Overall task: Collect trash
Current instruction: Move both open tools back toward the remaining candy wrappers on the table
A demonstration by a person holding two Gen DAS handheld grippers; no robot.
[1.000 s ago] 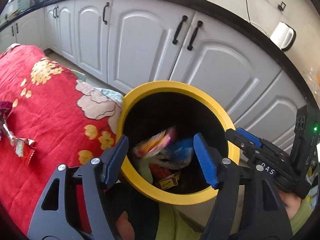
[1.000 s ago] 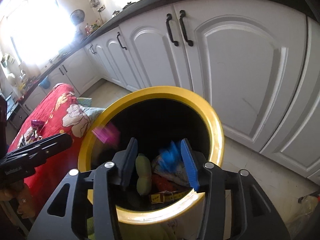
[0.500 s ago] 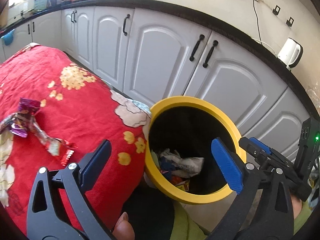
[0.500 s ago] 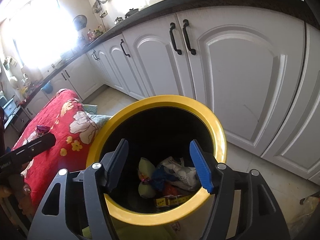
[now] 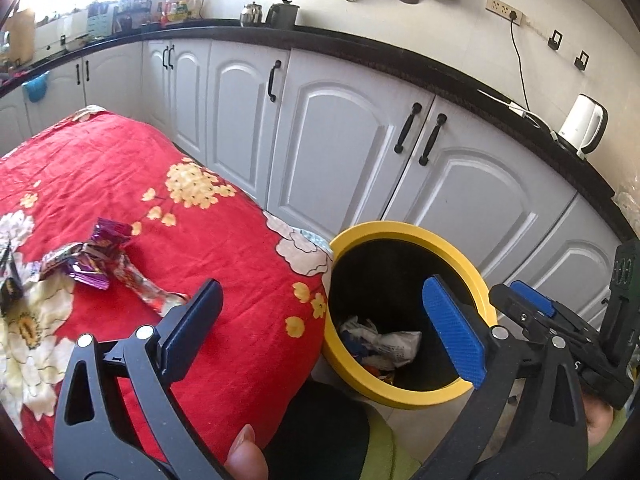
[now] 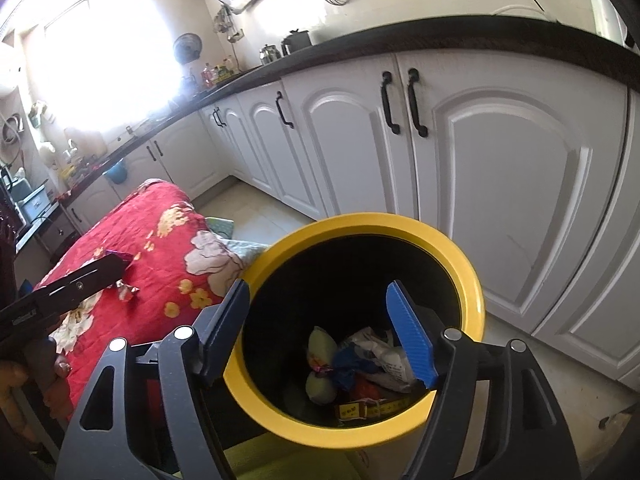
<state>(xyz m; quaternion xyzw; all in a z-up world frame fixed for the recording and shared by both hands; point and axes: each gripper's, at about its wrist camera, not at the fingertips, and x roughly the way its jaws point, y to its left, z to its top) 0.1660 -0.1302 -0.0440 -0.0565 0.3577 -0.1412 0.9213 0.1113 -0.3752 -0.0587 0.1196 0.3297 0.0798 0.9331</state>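
Note:
The yellow-rimmed black bin (image 5: 404,229) (image 6: 360,225) stands on the floor beside the red floral cloth (image 5: 208,240). Crumpled trash (image 6: 360,364) (image 5: 384,344) lies at its bottom. Purple and silver wrappers (image 5: 100,264) lie on the cloth, up and left of my left gripper (image 5: 322,292), which is open wide over the cloth's edge and holds nothing. My right gripper (image 6: 318,288) hovers above the bin's mouth. Its jaws are opening and nothing is between them. In the right wrist view one of the left gripper's fingers (image 6: 80,284) reaches over a small wrapper (image 6: 126,291).
White cabinet doors (image 5: 340,152) under a black countertop (image 5: 400,54) stand close behind the bin. A white kettle (image 5: 582,126) sits on the counter at the right. A thumb (image 5: 246,456) and green clothing (image 5: 384,448) show at the bottom.
My left gripper opened wide and swung up and left from the bin toward the cloth, bringing the wrappers into view. My right gripper's jaws widened and it rose a little above the bin.

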